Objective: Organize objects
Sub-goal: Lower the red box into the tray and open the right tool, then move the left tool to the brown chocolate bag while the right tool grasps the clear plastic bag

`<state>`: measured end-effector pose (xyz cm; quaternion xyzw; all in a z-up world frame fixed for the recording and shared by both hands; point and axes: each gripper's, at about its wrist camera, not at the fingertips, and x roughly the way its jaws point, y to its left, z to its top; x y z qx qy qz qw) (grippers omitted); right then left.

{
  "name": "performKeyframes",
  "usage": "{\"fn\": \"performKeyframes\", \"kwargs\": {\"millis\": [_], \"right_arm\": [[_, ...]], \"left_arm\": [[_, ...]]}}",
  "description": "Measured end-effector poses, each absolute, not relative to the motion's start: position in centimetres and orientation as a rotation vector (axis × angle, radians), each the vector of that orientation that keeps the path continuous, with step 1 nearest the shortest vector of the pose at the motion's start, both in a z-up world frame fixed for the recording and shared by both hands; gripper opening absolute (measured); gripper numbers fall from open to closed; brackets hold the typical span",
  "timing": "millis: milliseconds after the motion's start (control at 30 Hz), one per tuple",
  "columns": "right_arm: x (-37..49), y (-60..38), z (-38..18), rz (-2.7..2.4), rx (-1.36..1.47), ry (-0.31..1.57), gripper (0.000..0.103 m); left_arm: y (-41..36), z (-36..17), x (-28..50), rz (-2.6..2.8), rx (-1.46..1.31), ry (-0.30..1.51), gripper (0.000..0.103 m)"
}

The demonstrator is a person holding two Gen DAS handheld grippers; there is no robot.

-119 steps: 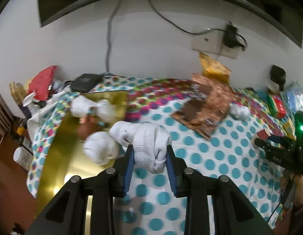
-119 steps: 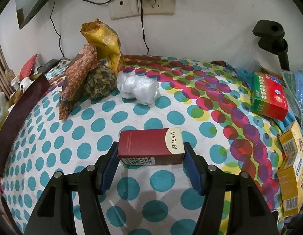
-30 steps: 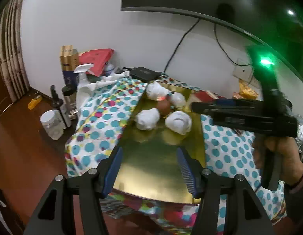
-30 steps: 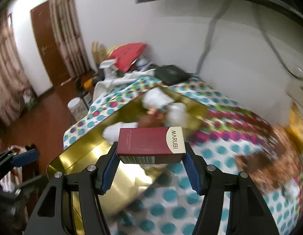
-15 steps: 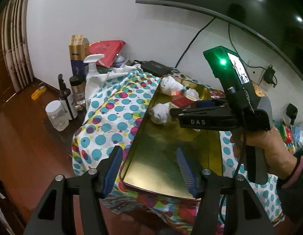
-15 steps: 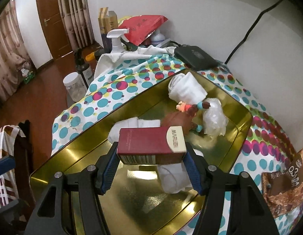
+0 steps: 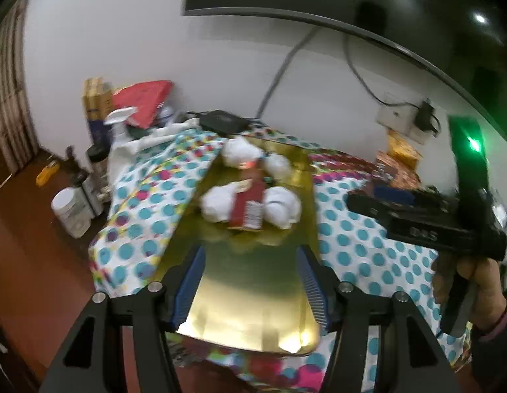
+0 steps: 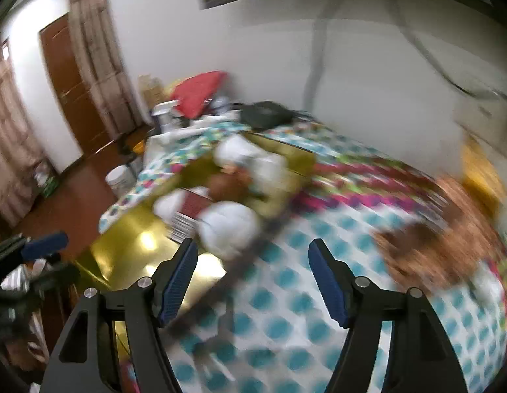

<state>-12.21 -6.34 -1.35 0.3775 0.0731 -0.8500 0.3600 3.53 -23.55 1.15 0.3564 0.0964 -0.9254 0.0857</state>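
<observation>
Red box (image 7: pixel 247 205) is seen lying in the gold tray (image 7: pixel 253 281), wedged between two white bundles (image 7: pixel 217 203), apparently gathered there for tidying. Both the left gripper (image 7: pixel 251 281) and right gripper (image 8: pixel 253 278) are held wide open, empty.

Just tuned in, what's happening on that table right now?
A person is tidying loose items into the gold tray on the polka-dot tablecloth. The red box now lies in the tray between two white sock bundles, with more bundles behind it. The left gripper hovers open over the tray's near end, holding nothing. The right gripper is also open and empty, over the tray's edge; its view is blurred.
</observation>
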Motion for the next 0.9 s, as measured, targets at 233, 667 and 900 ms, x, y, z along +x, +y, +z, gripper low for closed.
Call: {"fn": "performKeyframes", "kwargs": {"millis": [233, 667, 900], "right_arm": [[-14.3, 6.4, -4.3, -2.382, 1.132, 0.049, 0.07], [-16.1, 16.7, -6.1, -2.522, 1.178, -0.107, 0.07], [-18.8, 17.8, -6.1, -2.531, 1.181, -0.103, 0.07]], "left_arm": [[-17.8, 0.7, 0.4, -2.849, 1.127, 0.188, 0.061], [-2.1, -3.0, -9.9, -2.975, 1.086, -0.368, 0.065], [1.0, -5.1, -13.7, -2.901, 1.039, -0.441, 0.065]]}}
